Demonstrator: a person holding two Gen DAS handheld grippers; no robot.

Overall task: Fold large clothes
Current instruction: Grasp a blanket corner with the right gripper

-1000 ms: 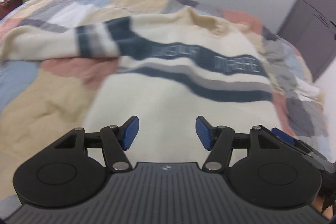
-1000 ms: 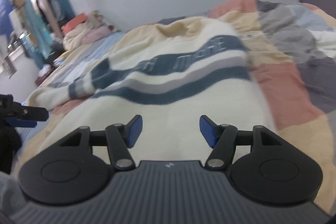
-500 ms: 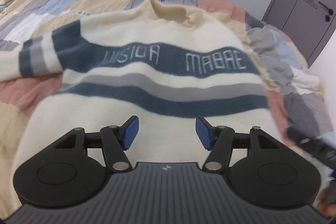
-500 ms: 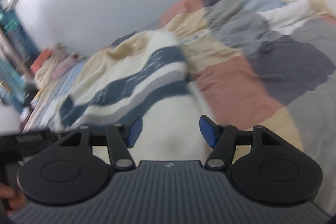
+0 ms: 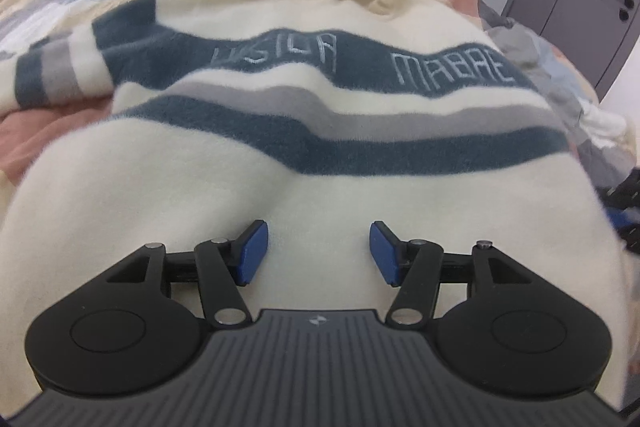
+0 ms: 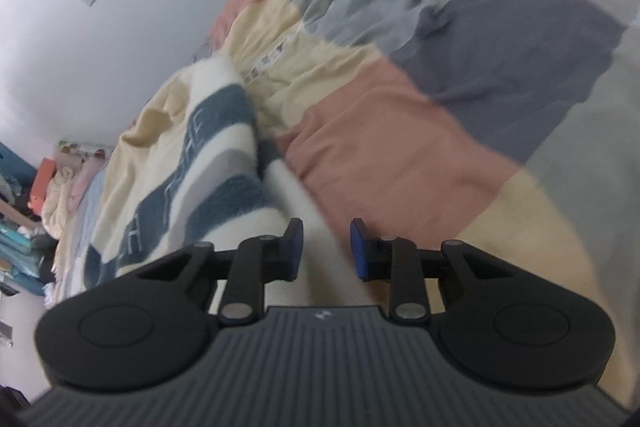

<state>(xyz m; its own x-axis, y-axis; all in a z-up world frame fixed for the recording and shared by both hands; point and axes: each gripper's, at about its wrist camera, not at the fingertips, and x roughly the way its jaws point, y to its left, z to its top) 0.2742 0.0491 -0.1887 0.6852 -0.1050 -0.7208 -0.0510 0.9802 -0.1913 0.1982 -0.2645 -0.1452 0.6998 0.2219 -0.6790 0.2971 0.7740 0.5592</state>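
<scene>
**A:** On the bed (image 5: 48, 131), your sweater (image 5: 304, 163) lies spread flat, front up, collar at the far end, one sleeve stretched out to the side. I judge you are at the first step: taking hold of the near part before any fold is made.

**B:** And my left gripper (image 5: 315, 253)?

**A:** Its jaws are spread and closing a little. It hovers over the plain cream part, below the stripes. Cloth shows between the pads, but I cannot tell that they touch it.

**B:** The right gripper (image 6: 325, 250)?

**A:** It is at the side edge of the sweater (image 6: 224, 163), near where the quilt (image 6: 400, 155) begins. Its jaws are closing, with a narrow gap left. Cream cloth runs between them, but the picture is blurred, and the pads do not seem to press on it yet.

**B:** What does the next move need?

**A:** I think you should let the right jaws finish closing on the edge. Then bring the left jaws down to pinch the cloth too, so both hands lift together.
</scene>
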